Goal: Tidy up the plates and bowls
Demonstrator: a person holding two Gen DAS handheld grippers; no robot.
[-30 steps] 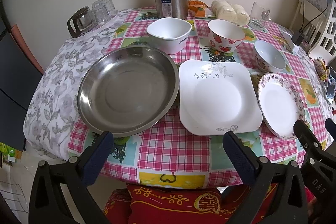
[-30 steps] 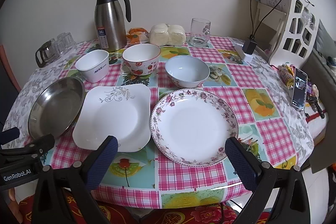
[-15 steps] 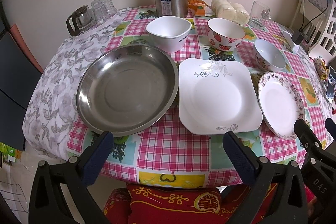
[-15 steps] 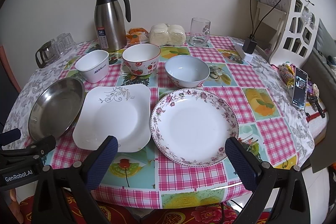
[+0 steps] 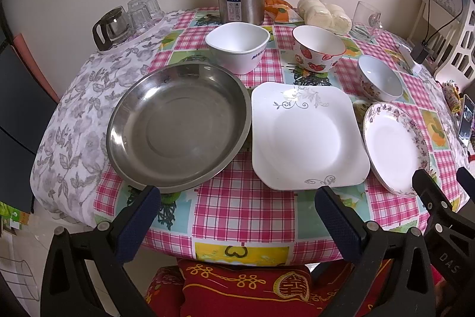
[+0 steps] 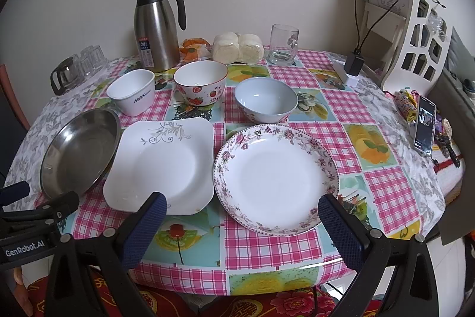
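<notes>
I hold both claws spread, gripping nothing. Left claw (image 5: 237, 216) at near bench (image 5: 237, 216) edge — steel plate (image 5: 178, 127) and square white plate (image 5: 305, 138) just beyond. Right claw (image 6: 240, 223) near floral plate (image 6: 276, 177). Far row — white bowl (image 6: 132, 94), strawberry bowl (image 6: 200, 85), blue bowl (image 6: 265, 100), all empty.

Left gripper (image 5: 237, 207) slightly nearer the table (image 5: 237, 216)

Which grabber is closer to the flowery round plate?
The right gripper. It hovers open just in front of the flowery round plate, one finger at its near edge. The left gripper sits further left, in front of the steel dish and square plate.
</notes>
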